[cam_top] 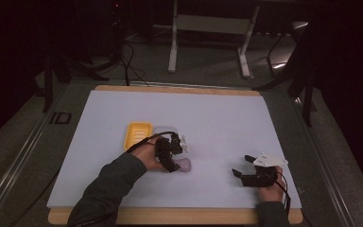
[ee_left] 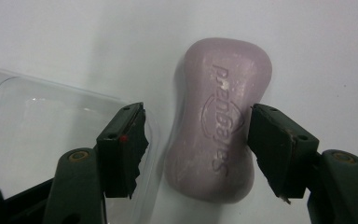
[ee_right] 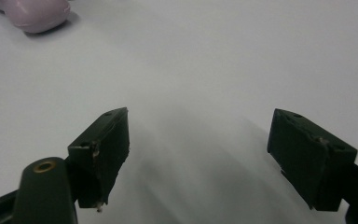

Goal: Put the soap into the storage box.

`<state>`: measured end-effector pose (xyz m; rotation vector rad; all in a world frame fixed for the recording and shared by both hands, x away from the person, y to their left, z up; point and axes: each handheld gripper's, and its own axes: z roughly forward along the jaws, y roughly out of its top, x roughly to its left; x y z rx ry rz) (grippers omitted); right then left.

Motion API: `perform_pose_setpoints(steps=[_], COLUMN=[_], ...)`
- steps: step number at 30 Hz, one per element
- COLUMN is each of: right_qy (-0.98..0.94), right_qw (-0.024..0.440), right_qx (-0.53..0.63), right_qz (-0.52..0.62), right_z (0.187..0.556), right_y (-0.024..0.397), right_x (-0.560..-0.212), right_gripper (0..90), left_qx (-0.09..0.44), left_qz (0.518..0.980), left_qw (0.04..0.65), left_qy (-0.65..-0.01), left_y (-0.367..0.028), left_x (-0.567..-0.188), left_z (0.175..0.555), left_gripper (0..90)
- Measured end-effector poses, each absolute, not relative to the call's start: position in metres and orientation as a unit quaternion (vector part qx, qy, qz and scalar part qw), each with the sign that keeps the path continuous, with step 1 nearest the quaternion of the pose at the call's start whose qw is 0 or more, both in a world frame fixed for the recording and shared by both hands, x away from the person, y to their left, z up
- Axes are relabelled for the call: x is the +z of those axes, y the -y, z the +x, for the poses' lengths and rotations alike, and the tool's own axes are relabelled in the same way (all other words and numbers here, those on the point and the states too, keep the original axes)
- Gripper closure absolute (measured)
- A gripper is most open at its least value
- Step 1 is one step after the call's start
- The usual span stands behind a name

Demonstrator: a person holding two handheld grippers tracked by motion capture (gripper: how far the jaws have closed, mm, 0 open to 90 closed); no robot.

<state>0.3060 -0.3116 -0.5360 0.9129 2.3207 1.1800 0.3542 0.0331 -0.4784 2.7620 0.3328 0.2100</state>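
soap bar [ee_left: 216, 122], one, between open left hand-held gripper [ee_left: 193, 135] jaws.

A large pale white rectangular sheet [cam_top: 217, 118] is covering most of a light wooden tabletop [cam_top: 179, 88], whose edge is showing as a thin strip along the far and near sides. Beyond the table, a white metal frame with 2 legs [cam_top: 208, 23] is standing on grey-green carpet [cam_top: 208, 71]. Thin black cables [cam_top: 130, 61] are trailing across that carpet at the left. Dark stand legs [cam_top: 307, 94] are rising at the far right.
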Motion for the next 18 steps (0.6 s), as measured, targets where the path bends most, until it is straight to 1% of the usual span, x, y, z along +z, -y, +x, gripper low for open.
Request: perform_pose_setpoints(steps=[15,18], right_qy=[-0.826,-0.826], right_qw=[0.190,0.190], right_qx=[0.419,0.420], right_qz=[0.324,0.324], right_z=[0.306,0.306], right_y=[0.312,0.312], right_x=[-0.536,-0.536], right_gripper=[20.4,20.4], left_qx=[0.055,0.048], left_qz=[0.981,0.982], left_qw=[0.160,0.154], left_qy=[-0.100,-0.094], left_y=[-0.018,-0.016], left_x=[-0.487,-0.489], left_z=[0.356,0.357], left_gripper=[37.3,38.8])
